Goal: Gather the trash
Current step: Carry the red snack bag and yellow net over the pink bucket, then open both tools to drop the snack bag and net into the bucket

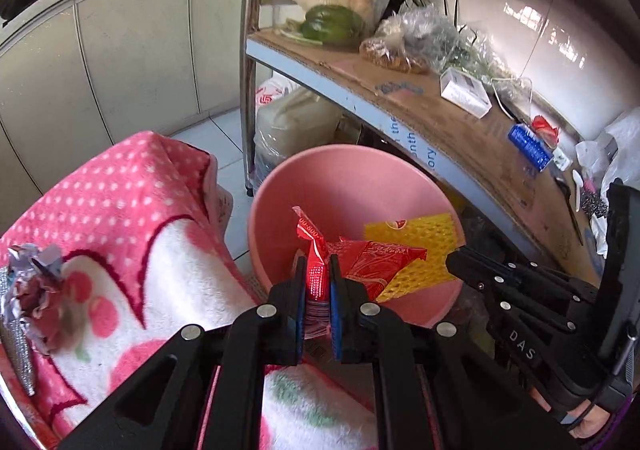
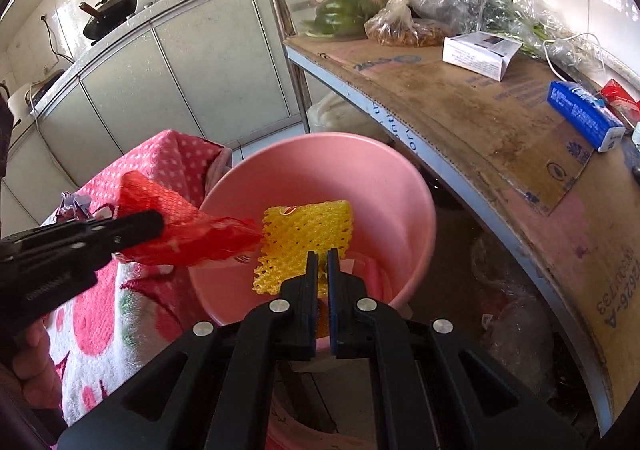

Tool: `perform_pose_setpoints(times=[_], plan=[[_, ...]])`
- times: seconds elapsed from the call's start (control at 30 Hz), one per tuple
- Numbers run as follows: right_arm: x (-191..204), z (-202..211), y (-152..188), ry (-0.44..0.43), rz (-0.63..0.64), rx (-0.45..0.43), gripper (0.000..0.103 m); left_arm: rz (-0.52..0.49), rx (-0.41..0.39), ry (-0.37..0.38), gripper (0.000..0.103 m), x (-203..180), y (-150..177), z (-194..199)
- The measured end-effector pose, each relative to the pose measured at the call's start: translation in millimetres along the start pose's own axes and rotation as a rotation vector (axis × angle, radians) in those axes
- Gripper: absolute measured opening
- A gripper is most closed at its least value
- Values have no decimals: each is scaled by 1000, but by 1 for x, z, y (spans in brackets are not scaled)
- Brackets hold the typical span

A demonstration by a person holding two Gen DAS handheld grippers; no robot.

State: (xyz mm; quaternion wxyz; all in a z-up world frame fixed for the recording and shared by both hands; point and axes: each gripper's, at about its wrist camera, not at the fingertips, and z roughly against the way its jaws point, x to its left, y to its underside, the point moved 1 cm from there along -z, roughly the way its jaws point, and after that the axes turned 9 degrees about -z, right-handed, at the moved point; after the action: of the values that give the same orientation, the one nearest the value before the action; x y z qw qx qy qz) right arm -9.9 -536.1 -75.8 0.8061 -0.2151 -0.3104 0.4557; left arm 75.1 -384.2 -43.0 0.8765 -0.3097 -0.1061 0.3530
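Over pink bucket (image 2: 408,186): yellow net (image 2: 308,230) (upright)

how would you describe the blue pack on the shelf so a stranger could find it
Start at the cardboard-lined shelf above the pink bucket. Go past the vegetables and the white box toward the shelf's right end, where the blue pack lies flat beside a red wrapper. It is the only blue thing there, oblong with white print.

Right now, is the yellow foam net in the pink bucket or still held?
Still held: the right hand-held gripper pinches the yellow foam net above the pink bucket.
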Motion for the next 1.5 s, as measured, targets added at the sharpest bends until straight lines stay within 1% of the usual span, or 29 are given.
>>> perform_pose_setpoints(times=[0.3, 0.47, 0.5, 0.53, 0.57, 0.6, 0.63, 0.7, 0.8, 0.97, 1.07, 1.13, 1.23, 1.5], plan=[[-4, -13, 4, 24, 10, 42, 5, -2, 53, 9, 10, -8, 6, -24], [-6, -15, 6, 29, 4, 55, 6, -1, 58, 14, 17, -10, 7, -26], [-6, -15, 6, 32, 3, 55, 6, 2, 57, 18, 22, -10, 7, -26], [-6, -15, 6, 35, 1, 58, 7, 6, 53, 22, 29, -10, 6, -24], [-7, -15, 7, 37, 1, 59, 8, 10, 47, 25, 33, -10, 6, -23], [-7, -15, 7, 37, -1, 62, 12, 14, 42, 26, 39, -10, 5, -21], [-7, -15, 7, 35, -2, 65, 14, 18, 38, 28, 42, -9, 4, -19], [-7, -14, 7, 30, -4, 67, 21, 21, 27, 28, 44, -9, 3, -15], [-7, -13, 7, 29, -6, 66, 26, 25, 13, 28, 47, -8, 1, -9], [-6, -8, 7, 30, -3, 55, 27, 39, 1, 38, 52, -5, -1, -3], [-6, -4, 7, 32, -3, 47, 27, 56, -4, 49, 57, -4, -2, -1], [-6, -3, 7, 33, -4, 46, 27, 70, -6, 63, 58, -2, -2, -1], [-7, -2, 8, 34, -9, 49, 27, 95, -11, 81, 60, 1, -3, 1], [-5, 2, 8, 26, -6, 47, 27, 98, -31, 78, 60, 2, -4, 11]])
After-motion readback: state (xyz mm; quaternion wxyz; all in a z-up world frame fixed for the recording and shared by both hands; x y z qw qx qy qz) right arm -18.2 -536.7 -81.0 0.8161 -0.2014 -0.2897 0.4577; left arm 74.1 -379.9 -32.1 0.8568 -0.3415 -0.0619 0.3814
